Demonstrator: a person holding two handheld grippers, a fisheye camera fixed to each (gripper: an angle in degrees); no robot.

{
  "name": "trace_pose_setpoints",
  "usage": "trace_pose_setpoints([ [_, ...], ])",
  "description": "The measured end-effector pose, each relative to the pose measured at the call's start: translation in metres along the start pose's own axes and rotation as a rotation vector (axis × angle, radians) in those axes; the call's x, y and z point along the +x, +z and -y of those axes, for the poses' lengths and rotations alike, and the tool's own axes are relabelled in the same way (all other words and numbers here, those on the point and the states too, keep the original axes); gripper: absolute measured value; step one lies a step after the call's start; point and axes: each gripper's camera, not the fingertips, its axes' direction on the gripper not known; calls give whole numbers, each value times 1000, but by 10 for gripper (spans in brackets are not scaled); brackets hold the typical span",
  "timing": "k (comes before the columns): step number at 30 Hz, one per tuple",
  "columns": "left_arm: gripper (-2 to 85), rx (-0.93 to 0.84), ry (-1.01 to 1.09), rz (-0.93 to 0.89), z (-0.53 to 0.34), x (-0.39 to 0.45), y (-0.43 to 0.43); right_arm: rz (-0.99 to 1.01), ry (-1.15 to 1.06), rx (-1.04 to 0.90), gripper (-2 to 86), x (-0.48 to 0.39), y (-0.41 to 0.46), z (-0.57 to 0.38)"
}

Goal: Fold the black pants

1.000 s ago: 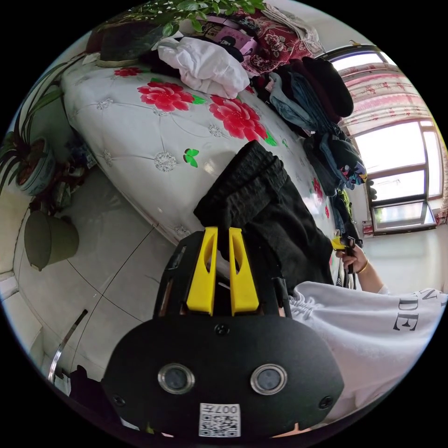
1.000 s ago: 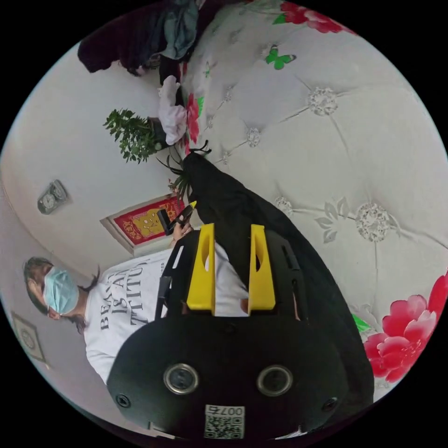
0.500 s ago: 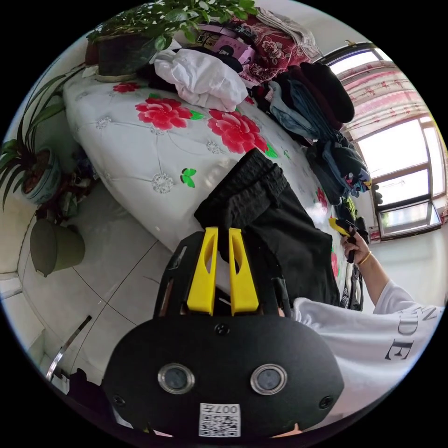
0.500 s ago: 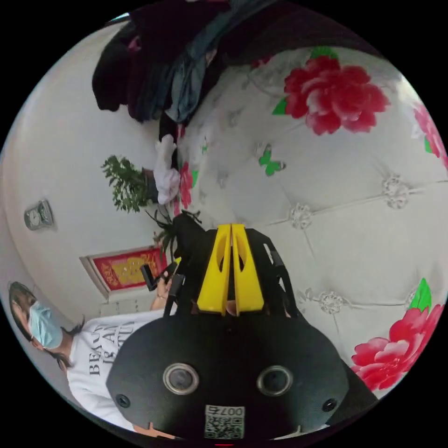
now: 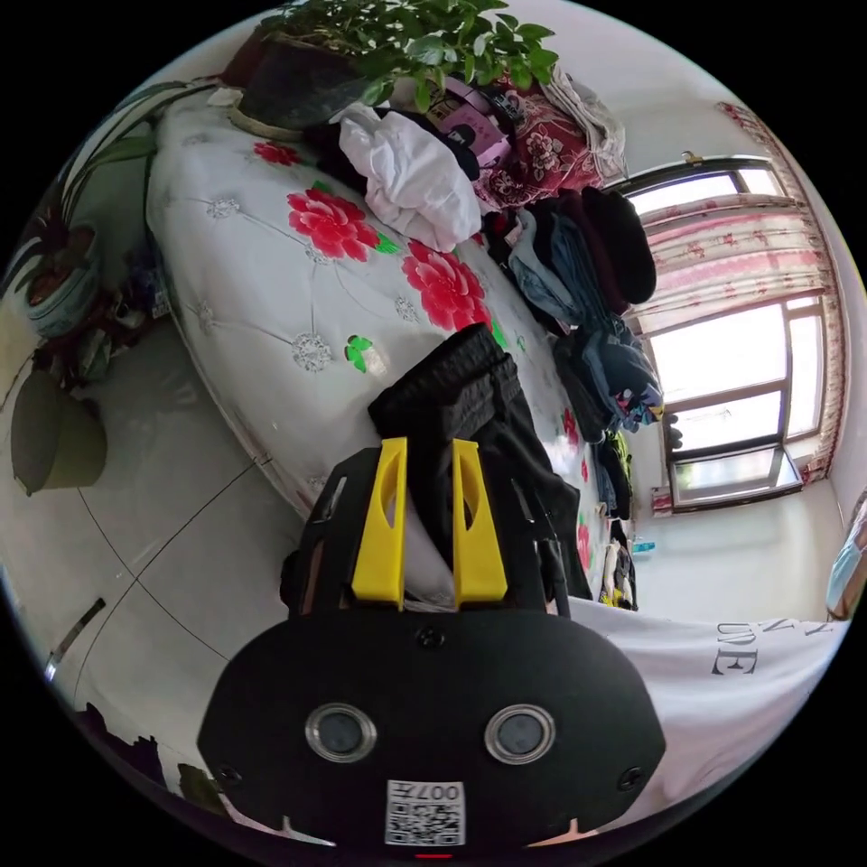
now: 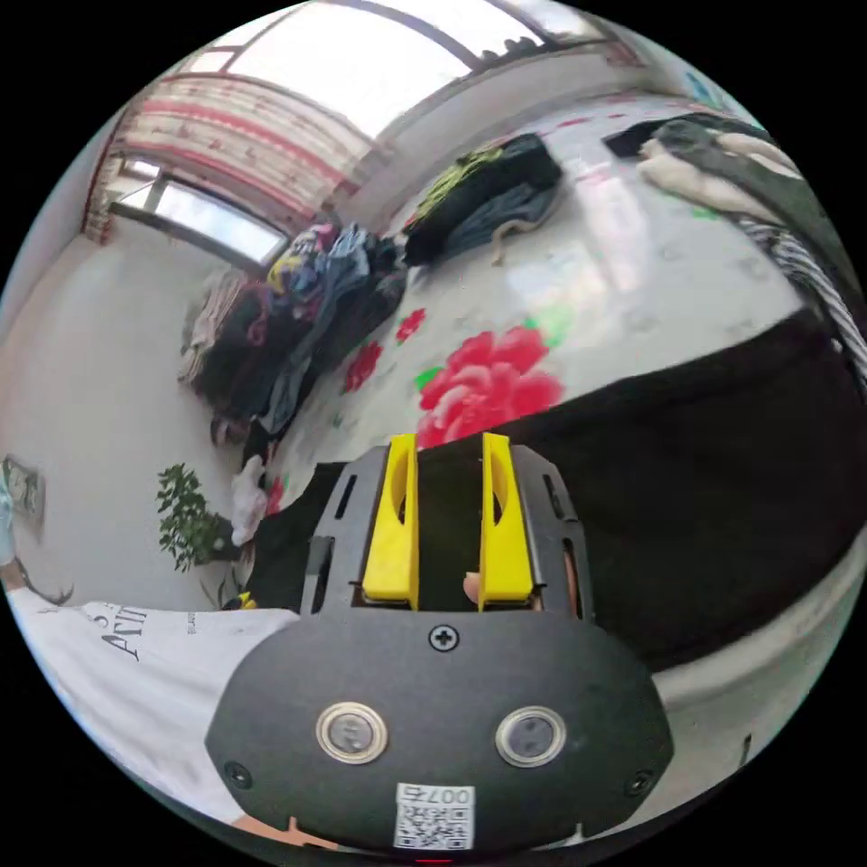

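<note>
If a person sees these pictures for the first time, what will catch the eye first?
Probably the big red flowers printed on the white bed cover, and the black pants lying over its near edge beside the left gripper. Past them, a heap of clothes runs along the bed toward the bright window.

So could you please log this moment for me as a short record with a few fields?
Surface: floral bed
Garment: black pants lying on the bed, waistband end bunched, one edge near the bed's edge
Left claw: open, jaws astride black cloth
Right claw: open, over the pants
Nearby: white garment, dark clothes pile, potted plant, window
Fold: pants partly bunched, not yet neat
</note>
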Motion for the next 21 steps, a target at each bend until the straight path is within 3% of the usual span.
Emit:
trace_pose_setpoints([
  [2,78,20,-5,3,2,-3,-10,-186,192,231,85,54,-74,-42],
  [5,83,18,-49,-57,4,-10,-9,-286,403,421,94,112,-131,-90],
  [15,111,47,-96,-42,4,-17,-7,-102,590,475,41,162,-94,-127],
  [18,118,66,-96,-50,1,-25,-14,1,416,504,14,120,-96,-105],
  [21,129,64,-97,-42,-6,-37,-13,15,-1,386,7,16,-90,-67],
])
